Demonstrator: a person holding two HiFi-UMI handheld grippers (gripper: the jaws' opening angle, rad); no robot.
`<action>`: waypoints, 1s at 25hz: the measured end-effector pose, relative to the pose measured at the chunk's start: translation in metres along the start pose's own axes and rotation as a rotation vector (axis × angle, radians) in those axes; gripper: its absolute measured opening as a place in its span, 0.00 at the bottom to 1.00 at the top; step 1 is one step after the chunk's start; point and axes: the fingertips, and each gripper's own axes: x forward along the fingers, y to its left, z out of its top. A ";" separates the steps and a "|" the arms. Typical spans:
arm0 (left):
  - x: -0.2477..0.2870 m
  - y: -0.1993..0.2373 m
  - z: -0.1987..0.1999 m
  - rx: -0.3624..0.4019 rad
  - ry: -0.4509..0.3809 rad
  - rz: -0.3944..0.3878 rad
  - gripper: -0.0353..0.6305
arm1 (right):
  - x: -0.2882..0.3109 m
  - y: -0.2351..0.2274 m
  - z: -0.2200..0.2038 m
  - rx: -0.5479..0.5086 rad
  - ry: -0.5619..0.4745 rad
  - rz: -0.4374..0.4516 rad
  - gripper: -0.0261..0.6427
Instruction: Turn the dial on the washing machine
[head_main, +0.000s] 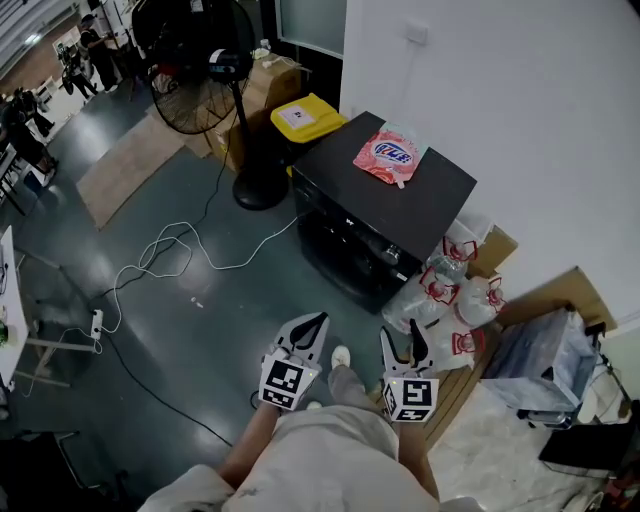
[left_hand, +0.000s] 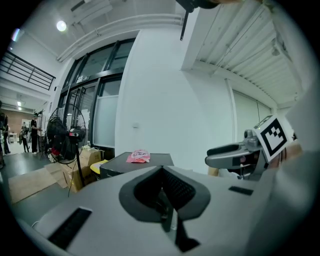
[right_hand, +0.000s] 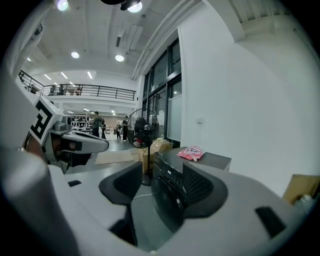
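The black washing machine (head_main: 385, 205) stands against the white wall with a pink bag (head_main: 388, 155) lying on its lid. A small pale round knob (head_main: 391, 256) shows on its front panel. Both grippers hover above the floor, well short of the machine's front. My left gripper (head_main: 316, 322) has its fingers closed together with nothing held; in the left gripper view its pads (left_hand: 170, 187) meet. My right gripper (head_main: 402, 332) is open, with a gap between its fingers and nothing in it. In the right gripper view the machine's front (right_hand: 167, 192) shows through that gap.
A standing fan (head_main: 205, 60) and a yellow-lidded bin (head_main: 305, 118) are left of the machine, with cardboard boxes behind. Bagged water bottles (head_main: 450, 290) crowd its right side. A white cable (head_main: 160, 255) snakes over the grey floor. People stand far off at the upper left.
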 end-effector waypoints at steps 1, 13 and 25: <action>0.006 0.003 0.000 0.000 0.002 0.007 0.07 | 0.008 -0.004 0.001 0.001 -0.001 0.005 0.42; 0.102 0.040 0.008 0.006 0.048 0.048 0.07 | 0.103 -0.063 -0.002 0.041 0.036 0.036 0.40; 0.188 0.066 0.016 0.023 0.094 0.061 0.07 | 0.174 -0.118 -0.017 0.130 0.106 0.052 0.39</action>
